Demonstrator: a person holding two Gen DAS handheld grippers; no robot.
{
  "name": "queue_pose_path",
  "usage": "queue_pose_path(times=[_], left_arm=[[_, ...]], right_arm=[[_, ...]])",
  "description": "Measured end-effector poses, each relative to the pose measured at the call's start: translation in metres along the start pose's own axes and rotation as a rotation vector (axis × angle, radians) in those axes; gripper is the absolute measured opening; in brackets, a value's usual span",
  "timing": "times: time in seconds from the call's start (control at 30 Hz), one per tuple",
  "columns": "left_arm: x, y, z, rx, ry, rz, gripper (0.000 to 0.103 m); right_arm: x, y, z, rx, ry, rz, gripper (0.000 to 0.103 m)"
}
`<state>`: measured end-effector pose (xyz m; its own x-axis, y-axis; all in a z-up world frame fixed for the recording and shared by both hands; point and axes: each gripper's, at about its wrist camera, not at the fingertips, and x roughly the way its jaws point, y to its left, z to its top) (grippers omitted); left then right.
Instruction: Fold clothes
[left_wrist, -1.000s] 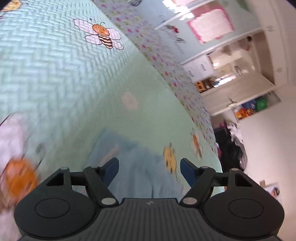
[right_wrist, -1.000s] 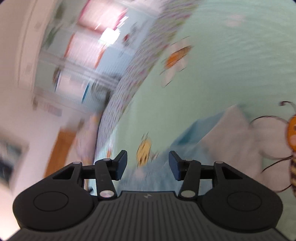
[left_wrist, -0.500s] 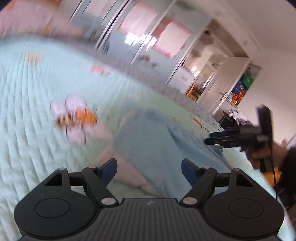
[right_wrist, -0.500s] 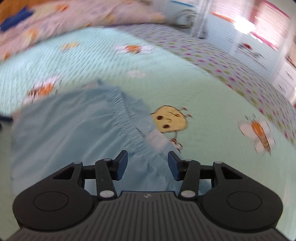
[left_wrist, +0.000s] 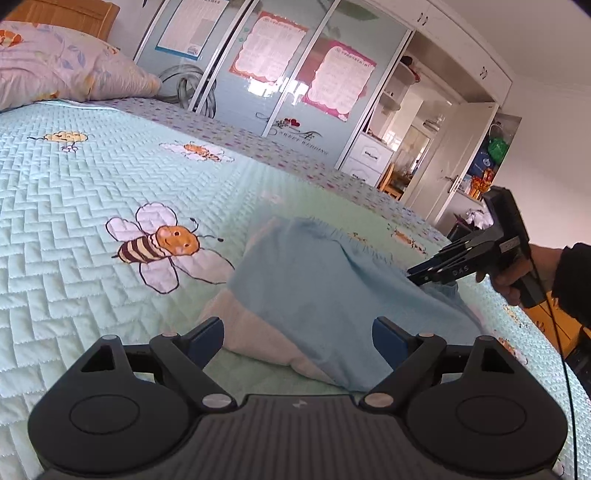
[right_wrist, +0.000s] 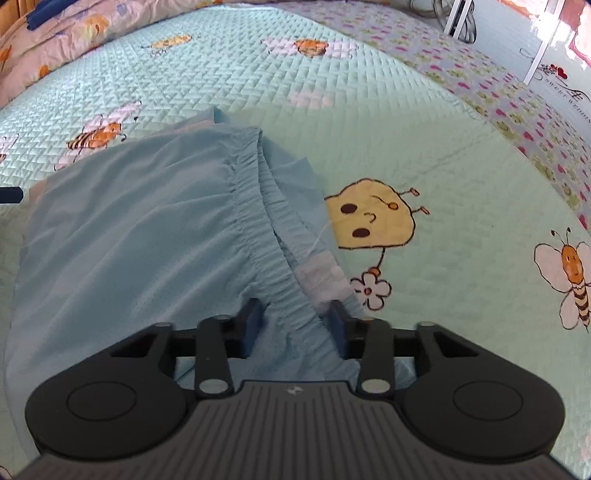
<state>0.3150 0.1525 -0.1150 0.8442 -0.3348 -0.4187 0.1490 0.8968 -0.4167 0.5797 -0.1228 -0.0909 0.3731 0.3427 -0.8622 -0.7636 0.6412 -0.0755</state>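
Observation:
Light blue shorts (left_wrist: 325, 291) with an elastic waistband (right_wrist: 255, 221) lie on the bed, on top of a beige garment (left_wrist: 251, 332). My left gripper (left_wrist: 297, 341) is open just above the near hem of the shorts. My right gripper (right_wrist: 295, 326) is open, its fingers on either side of the waistband end with the white label (right_wrist: 321, 277). In the left wrist view the right gripper (left_wrist: 424, 273) touches the far edge of the shorts.
The mint quilted bedspread (left_wrist: 92, 184) with bee prints covers the bed. Pillows (left_wrist: 55, 70) lie at the head. A mirrored wardrobe (left_wrist: 277, 74) and an open doorway (left_wrist: 413, 162) stand beyond the bed.
Both grippers swung from tilted, blurred views to level ones over the shorts. The right gripper moved down onto the waistband. Both stayed open.

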Motion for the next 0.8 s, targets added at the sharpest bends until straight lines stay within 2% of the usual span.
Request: queue_pose_path(times=[0.17, 0.23, 0.37, 0.63, 0.77, 0.8], left_arm=[[0.005, 0.001, -0.001, 0.004, 0.011, 0.006, 0.089], [0.006, 0.002, -0.001, 0.002, 0.013, 0.008, 0.089], [0.009, 0.006, -0.001, -0.013, 0.027, 0.017, 0.089], [0.011, 0.007, -0.002, -0.010, 0.039, 0.022, 0.090], [0.013, 0.006, -0.003, 0.000, 0.048, 0.023, 0.091], [0.014, 0.006, -0.004, 0.002, 0.050, 0.023, 0.092]], right_arm=[[0.006, -0.001, -0.002, 0.005, 0.018, -0.006, 0.033], [0.005, 0.002, 0.000, -0.004, 0.021, -0.007, 0.023], [-0.005, 0.010, 0.003, -0.044, 0.022, -0.048, 0.019], [-0.028, 0.008, 0.017, -0.074, -0.060, -0.175, 0.019], [-0.003, -0.004, 0.022, -0.040, -0.039, -0.247, 0.020], [0.007, -0.007, 0.020, -0.022, -0.011, -0.252, 0.026]])
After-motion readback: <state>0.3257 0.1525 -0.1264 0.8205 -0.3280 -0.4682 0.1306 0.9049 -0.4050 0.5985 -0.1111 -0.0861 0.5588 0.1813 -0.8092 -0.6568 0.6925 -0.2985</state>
